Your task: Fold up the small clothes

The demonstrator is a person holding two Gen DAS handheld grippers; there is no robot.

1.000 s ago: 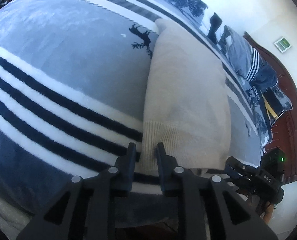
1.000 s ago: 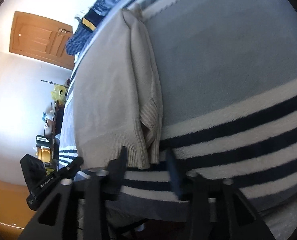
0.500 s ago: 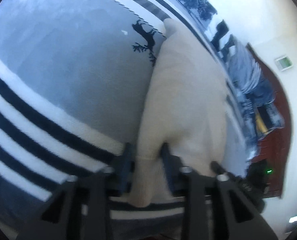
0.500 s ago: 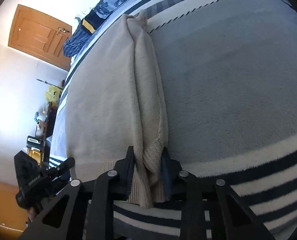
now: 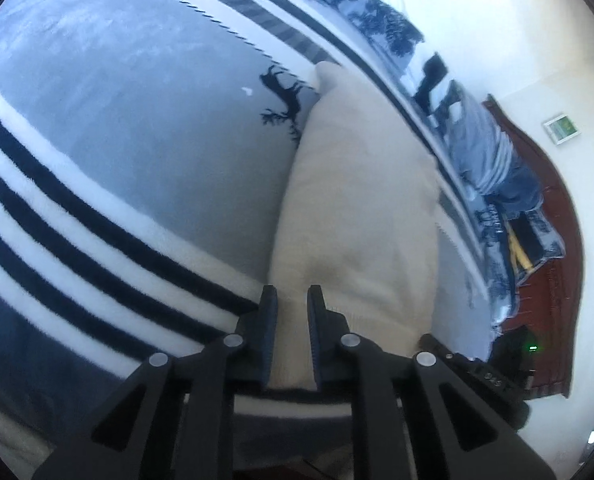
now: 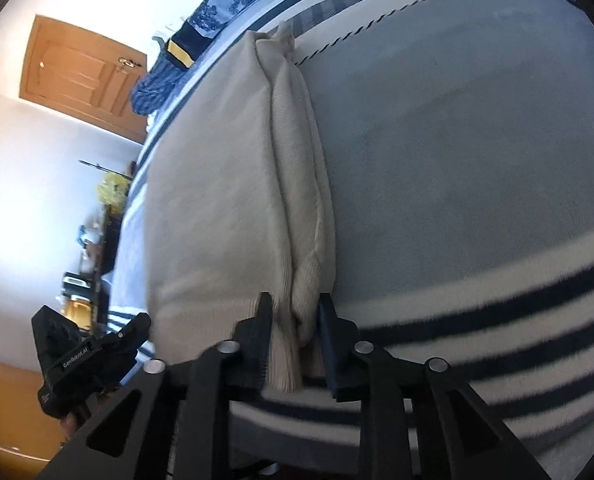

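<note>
Left gripper (image 5: 291,308): clenched on the cream sweater (image 5: 357,200) hem corner.
Right gripper (image 6: 295,316): grasping bunched hem layers.
Risk: uneven lift may spill the tucked sleeve (image 6: 297,152), skewing the fold.

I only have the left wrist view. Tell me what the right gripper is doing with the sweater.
Observer: The right gripper is shut on the cream sweater at its near hem, gripping a bunched sleeve fold.
Operator: Describe that edge of the sweater.
Observer: A sleeve lies folded lengthwise along the edge of the sweater, on top of the body panel.
Operator: Report what is beyond the bed on that side.
Observer: A wooden door stands in the white wall, past the striped blanket.
Operator: Confirm my left gripper shows there.
Observer: Yes, the left gripper shows at the lower left, by the sweater's other near corner.
</note>
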